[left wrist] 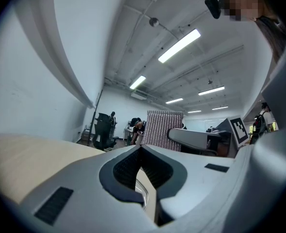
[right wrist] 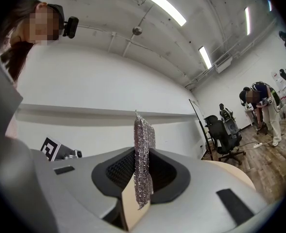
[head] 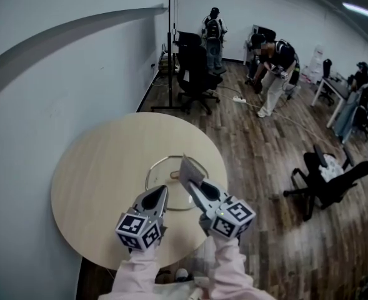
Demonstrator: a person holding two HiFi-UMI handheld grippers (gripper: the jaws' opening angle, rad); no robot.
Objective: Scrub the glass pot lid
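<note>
A glass pot lid (head: 156,165) with a metal rim lies flat on the round beige table (head: 96,186). My right gripper (head: 195,186) hovers over the lid's right half, shut on a silvery scrubbing pad (head: 187,169) that sticks up edge-on from its tips (right wrist: 143,135). My left gripper (head: 163,190) sits beside it over the lid's middle, its jaws shut with nothing between the tips (left wrist: 140,147). A bit of the lid's rim (left wrist: 143,194) shows below them. From the left gripper view the pad (left wrist: 162,129) and the right gripper (left wrist: 196,139) stand just to the right.
A white wall (head: 59,74) runs close along the table's left and far side. Black office chairs (head: 196,74) and several people (head: 274,67) stand on the wood floor beyond; another chair (head: 321,180) is to the right. The table's near edge (head: 109,262) is close to my body.
</note>
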